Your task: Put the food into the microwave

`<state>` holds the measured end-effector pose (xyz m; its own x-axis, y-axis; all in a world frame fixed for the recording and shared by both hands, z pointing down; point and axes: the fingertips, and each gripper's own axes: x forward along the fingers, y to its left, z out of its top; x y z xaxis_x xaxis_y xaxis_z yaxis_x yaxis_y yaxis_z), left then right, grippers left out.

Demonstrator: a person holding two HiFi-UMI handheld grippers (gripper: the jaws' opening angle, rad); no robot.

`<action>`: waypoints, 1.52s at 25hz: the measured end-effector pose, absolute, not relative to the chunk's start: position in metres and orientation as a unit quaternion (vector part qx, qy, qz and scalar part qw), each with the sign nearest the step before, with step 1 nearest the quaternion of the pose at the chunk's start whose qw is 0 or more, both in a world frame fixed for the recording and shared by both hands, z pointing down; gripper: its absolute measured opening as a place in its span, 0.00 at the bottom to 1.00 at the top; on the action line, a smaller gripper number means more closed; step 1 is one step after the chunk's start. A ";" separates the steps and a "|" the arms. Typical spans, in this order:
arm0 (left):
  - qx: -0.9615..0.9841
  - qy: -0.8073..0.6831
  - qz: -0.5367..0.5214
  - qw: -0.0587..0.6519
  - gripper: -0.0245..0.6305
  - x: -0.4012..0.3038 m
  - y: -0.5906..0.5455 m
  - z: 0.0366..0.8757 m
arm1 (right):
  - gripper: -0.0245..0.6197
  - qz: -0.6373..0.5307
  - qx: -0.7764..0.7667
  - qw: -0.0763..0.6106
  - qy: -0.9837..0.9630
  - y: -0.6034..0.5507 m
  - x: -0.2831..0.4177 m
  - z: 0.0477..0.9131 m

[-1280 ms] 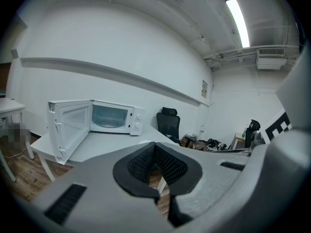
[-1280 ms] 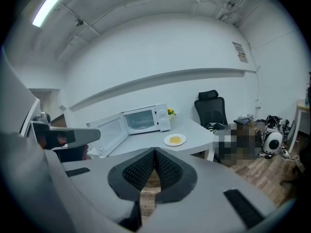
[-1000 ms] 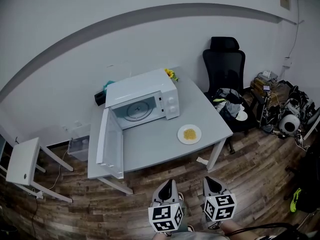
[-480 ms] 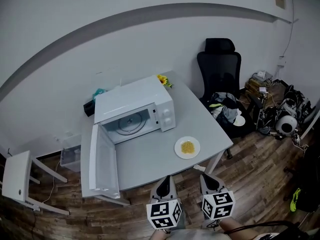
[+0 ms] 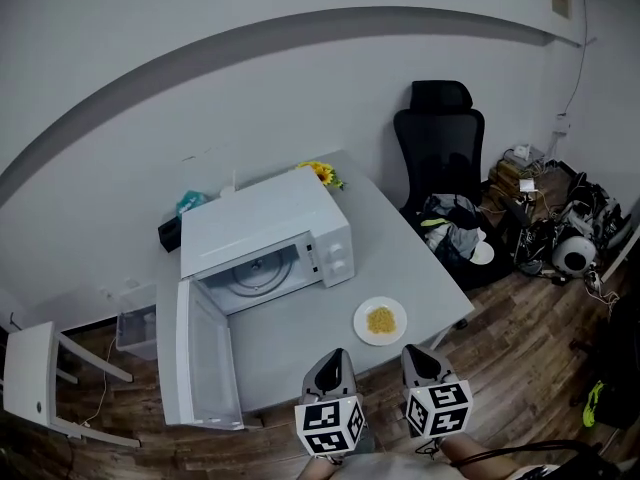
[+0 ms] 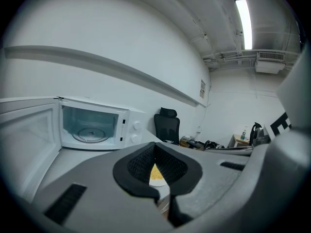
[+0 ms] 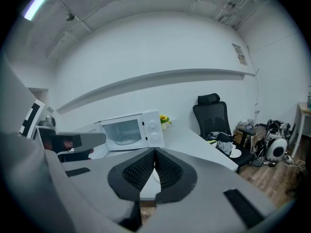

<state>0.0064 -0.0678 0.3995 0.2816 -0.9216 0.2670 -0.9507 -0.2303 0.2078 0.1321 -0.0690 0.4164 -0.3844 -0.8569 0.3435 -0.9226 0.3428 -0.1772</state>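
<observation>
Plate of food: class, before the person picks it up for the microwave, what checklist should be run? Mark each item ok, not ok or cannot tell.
1. Microwave door swung wide open: ok.
2. Microwave cavity holds only its turntable: ok.
3. Plate of food flat on the table, nothing crowding it: ok.
4. Left claw open for a grasp: not ok, shut and empty.
5. Right claw open for a grasp: not ok, shut and empty.
6. Claws at the plate: not ok, both apart from it.
</observation>
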 end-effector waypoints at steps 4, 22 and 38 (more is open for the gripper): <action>0.788 -0.593 0.042 0.159 0.04 0.000 -0.102 0.393 | 0.06 0.175 0.554 0.088 -0.809 -0.100 0.128 0.414; 0.793 -0.579 0.034 0.188 0.04 -0.018 -0.216 0.410 | 0.06 0.169 0.568 0.095 -0.800 -0.212 0.108 0.410; 0.785 -0.567 0.108 0.225 0.04 0.021 -0.239 0.456 | 0.06 0.211 0.535 0.137 -0.807 -0.242 0.119 0.453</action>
